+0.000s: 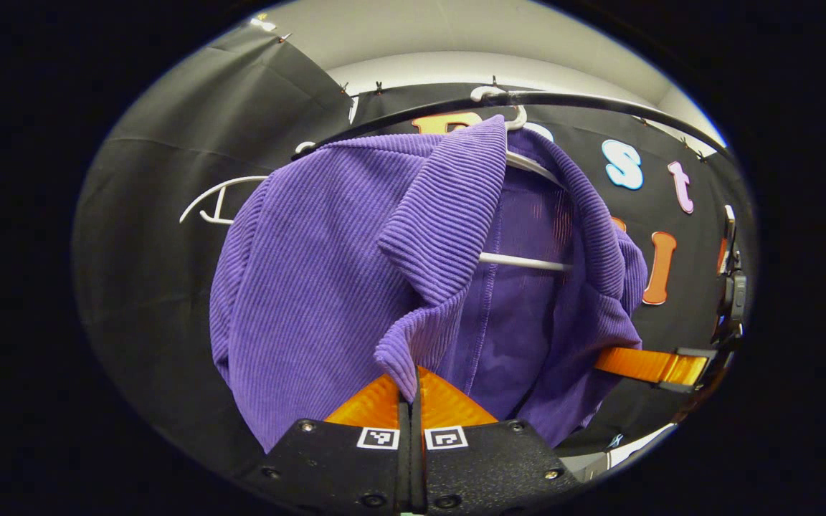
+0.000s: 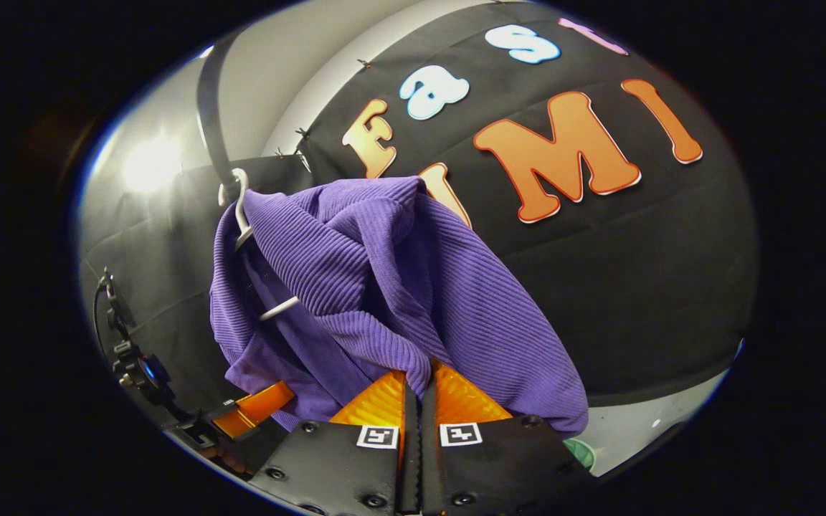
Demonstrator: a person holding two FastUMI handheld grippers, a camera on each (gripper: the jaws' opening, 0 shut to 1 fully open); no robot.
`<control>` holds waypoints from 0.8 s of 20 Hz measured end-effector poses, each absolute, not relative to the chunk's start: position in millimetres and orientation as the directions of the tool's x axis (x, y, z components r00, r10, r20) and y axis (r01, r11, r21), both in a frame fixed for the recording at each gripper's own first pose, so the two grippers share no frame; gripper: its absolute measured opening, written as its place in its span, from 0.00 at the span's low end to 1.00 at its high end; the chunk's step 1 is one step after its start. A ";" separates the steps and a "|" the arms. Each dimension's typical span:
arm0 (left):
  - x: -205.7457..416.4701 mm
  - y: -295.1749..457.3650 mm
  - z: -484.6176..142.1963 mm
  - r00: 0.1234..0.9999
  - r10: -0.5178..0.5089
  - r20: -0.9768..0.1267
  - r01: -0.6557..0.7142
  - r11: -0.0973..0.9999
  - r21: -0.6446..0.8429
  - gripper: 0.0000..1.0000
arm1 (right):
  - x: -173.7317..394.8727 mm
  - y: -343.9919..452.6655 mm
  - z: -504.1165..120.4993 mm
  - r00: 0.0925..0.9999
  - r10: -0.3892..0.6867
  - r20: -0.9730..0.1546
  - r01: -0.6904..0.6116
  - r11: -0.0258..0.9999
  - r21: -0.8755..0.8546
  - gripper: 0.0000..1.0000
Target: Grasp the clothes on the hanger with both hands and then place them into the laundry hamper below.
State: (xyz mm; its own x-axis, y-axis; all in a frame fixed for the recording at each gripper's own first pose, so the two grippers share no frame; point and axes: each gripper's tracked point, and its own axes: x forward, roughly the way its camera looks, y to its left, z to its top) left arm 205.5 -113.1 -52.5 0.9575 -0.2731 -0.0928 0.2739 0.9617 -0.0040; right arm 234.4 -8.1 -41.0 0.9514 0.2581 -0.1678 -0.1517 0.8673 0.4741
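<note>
Two orange fingers with black bases are seen at the bottom centre of the left gripper view, and they are closed together on a fold of cloth. The left gripper is pinched on the lower edge of the purple garment, at the tip of its front flap, which is drawn down between the pads. From this point the ribbed cloth is spread upward and to the left across the middle of the frame. It is hung on a white hanger, whose bar is seen crossing the open inside of the garment at the centre right, and whose hook is placed over a dark rail in the upper part of the frame. A second white hanger is seen at the left, partly hidden behind the cloth.

At the lower right of the same view the right gripper is seen from the side, its orange finger reaching into the garment's right edge.

In the right gripper view the orange fingers are likewise closed at the bottom centre on a lower edge of the garment, which is spread above them up to the hanger hook at the upper left. The left gripper is seen at the lower left, at the cloth's edge.
</note>
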 end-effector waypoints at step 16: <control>213.0 -3.7 54.1 0.955 -0.297 0.005 0.296 0.953 -0.066 0.00 | 266.3 -88.4 57.4 0.992 0.122 0.014 -0.106 0.791 0.602 0.08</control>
State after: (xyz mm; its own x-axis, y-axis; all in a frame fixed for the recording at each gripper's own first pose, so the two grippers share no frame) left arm 213.0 -3.7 54.1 0.9550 -0.2967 0.0047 0.2963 0.9528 -0.0661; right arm 266.3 -88.4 57.4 0.9924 0.1219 0.0145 -0.1060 0.7915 0.6019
